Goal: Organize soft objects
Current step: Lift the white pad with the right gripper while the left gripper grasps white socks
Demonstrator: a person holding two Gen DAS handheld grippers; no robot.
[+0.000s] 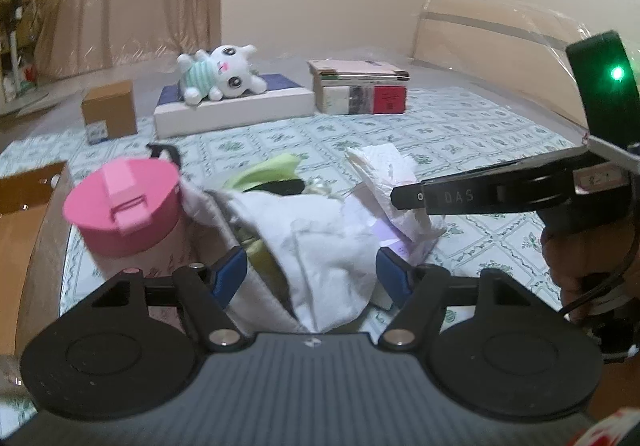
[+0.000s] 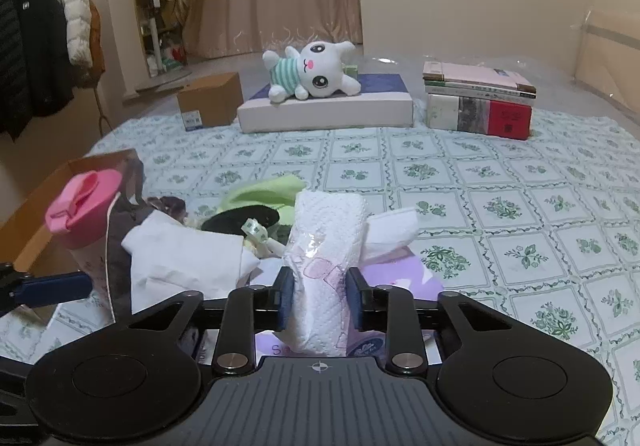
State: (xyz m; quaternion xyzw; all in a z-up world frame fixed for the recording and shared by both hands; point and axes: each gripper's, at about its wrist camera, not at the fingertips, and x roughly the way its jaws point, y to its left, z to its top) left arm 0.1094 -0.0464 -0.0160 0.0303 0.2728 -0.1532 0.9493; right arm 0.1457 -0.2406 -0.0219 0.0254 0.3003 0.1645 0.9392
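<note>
Right wrist view: right gripper (image 2: 319, 296) clamps a white tissue pack (image 2: 326, 246) above the bed (image 2: 500, 182). Left gripper (image 1: 311, 272) gapes around a white cloth (image 1: 320, 242), pads apart from it.

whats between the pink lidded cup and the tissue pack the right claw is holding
In the right wrist view, between the pink-lidded cup and the tissue pack lie a crumpled white cloth, a green fabric piece and a black item.
</note>
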